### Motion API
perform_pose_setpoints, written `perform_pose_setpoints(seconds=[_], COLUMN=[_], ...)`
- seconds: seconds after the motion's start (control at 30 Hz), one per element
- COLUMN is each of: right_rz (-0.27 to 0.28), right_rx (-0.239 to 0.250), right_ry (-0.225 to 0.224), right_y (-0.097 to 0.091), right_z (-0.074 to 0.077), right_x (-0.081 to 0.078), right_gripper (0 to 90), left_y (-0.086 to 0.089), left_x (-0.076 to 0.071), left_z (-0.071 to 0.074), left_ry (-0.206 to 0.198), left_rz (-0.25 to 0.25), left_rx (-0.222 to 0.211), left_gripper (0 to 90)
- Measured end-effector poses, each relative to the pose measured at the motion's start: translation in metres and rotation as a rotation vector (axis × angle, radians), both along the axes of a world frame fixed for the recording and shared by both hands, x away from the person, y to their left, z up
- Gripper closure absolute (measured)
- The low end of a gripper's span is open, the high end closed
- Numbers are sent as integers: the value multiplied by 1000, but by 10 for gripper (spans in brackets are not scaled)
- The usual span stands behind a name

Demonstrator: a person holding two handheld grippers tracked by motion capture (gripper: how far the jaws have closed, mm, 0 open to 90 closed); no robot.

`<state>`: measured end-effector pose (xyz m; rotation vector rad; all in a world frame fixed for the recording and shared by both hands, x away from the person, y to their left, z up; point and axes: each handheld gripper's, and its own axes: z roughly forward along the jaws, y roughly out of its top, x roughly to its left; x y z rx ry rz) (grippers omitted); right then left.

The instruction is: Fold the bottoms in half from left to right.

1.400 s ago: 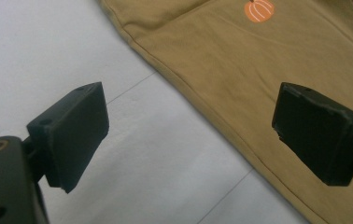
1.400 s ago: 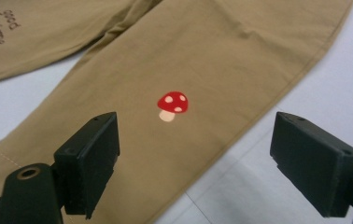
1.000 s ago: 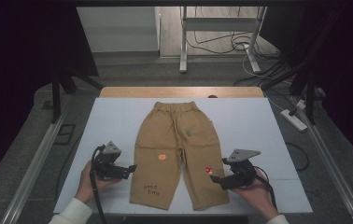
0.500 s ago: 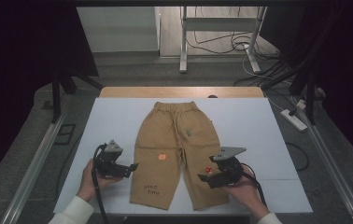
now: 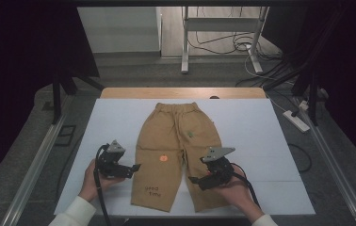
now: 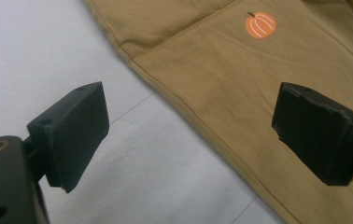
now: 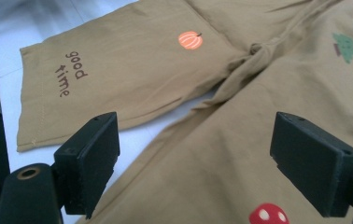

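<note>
Tan child's pants [image 5: 178, 141] lie flat on the white table top [image 5: 261, 136], waistband at the far end, legs toward me. My left gripper [image 5: 136, 167] rests on the table just left of the left leg's outer seam and is open; in the left gripper view that seam runs between its jaws [image 6: 193, 135], with an orange pumpkin print [image 6: 260, 24] beyond. My right gripper [image 5: 192, 180] hovers over the right leg, open, pointing left. In the right gripper view, pants cloth [image 7: 221, 154] lies between the jaws, with a red mushroom print [image 7: 269, 215] close and "good time" lettering [image 7: 72, 72] on the other leg.
A wooden strip [image 5: 181, 92] borders the table's far edge. A white power strip [image 5: 298, 121] lies on the floor at the right, cables and a metal frame [image 5: 184, 42] behind. Metal rails [image 5: 35, 165] run along both sides. Bare table surface flanks the pants.
My right gripper has moved left from the table beside the pants to over the right leg. The left gripper has hardly shifted.
</note>
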<state>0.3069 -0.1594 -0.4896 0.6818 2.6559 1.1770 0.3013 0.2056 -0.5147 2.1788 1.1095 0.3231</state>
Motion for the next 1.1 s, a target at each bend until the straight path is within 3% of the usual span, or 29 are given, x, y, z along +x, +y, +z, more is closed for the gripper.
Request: perform_pose_setpoints(seconds=[1.1], right_rz=[103], right_rx=[-60], right_ry=[9], right_y=[62], right_z=[-7], right_x=[-5], right_gripper=[164], left_y=[-2], left_x=[6], left_z=[1], left_ry=[-4], left_rz=[4], left_rx=[-6], left_gripper=[110])
